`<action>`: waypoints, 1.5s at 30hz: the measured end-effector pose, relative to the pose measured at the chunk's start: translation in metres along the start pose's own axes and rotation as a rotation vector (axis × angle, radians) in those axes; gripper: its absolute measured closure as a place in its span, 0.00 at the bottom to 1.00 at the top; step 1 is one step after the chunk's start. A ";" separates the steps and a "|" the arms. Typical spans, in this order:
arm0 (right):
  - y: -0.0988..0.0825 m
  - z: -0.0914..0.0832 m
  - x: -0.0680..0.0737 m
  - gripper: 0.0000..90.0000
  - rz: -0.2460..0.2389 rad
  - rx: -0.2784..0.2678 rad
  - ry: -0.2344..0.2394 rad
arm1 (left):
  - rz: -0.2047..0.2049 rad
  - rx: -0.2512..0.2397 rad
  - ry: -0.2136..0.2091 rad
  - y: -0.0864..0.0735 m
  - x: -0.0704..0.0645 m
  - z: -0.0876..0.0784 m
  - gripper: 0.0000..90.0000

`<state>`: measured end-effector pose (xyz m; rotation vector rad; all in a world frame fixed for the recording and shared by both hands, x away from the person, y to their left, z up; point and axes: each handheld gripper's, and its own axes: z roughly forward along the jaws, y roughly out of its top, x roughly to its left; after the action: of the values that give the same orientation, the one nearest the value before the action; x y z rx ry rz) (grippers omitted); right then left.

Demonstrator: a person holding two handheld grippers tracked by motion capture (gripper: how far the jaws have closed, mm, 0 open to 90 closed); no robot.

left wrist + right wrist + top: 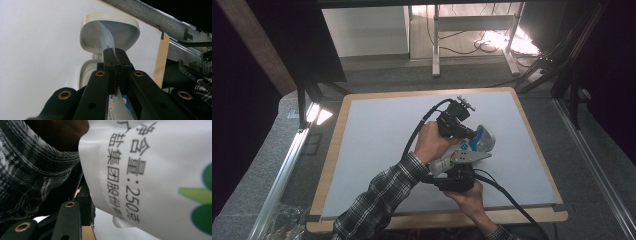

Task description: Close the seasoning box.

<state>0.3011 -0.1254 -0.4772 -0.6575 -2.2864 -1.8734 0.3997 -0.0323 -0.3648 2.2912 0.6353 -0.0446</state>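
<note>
A white bag (444,162) with blue and green print hangs above the table's middle, held between both grippers. My left gripper (115,53) is shut on the bag's thin upper edge (107,41). Just beyond its tips lies a white plastic container (110,27) with its hinged lid folded open, also in the high view (484,138). My left gripper (468,133) comes from the upper left, my right gripper (454,172) from below. In the right gripper view the bag's printed side (150,170) presses close and hides one jaw; that gripper is shut on the bag's body.
The work surface is a pale grey mat (377,130) on a wood-edged table (532,135). A plaid sleeve (30,170) sits close on the left of the right gripper. Black cables (512,200) trail off toward the front right. Metal rails (597,160) run beside the table.
</note>
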 end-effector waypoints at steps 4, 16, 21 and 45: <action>0.000 0.000 0.000 0.59 -0.001 0.000 0.000 | -0.001 0.000 -0.001 0.000 0.000 0.000 0.99; 0.000 0.000 0.000 0.59 0.002 -0.002 0.001 | -0.003 0.001 -0.001 0.001 0.000 0.001 0.99; 0.000 0.000 0.000 0.59 0.003 -0.002 0.001 | -0.002 0.003 -0.002 0.001 0.000 0.001 0.99; 0.000 0.000 0.000 0.59 0.009 -0.010 0.005 | -0.008 0.016 -0.003 0.002 0.000 0.002 0.99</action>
<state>0.3010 -0.1255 -0.4768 -0.6628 -2.2689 -1.8813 0.4013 -0.0351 -0.3649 2.3037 0.6450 -0.0569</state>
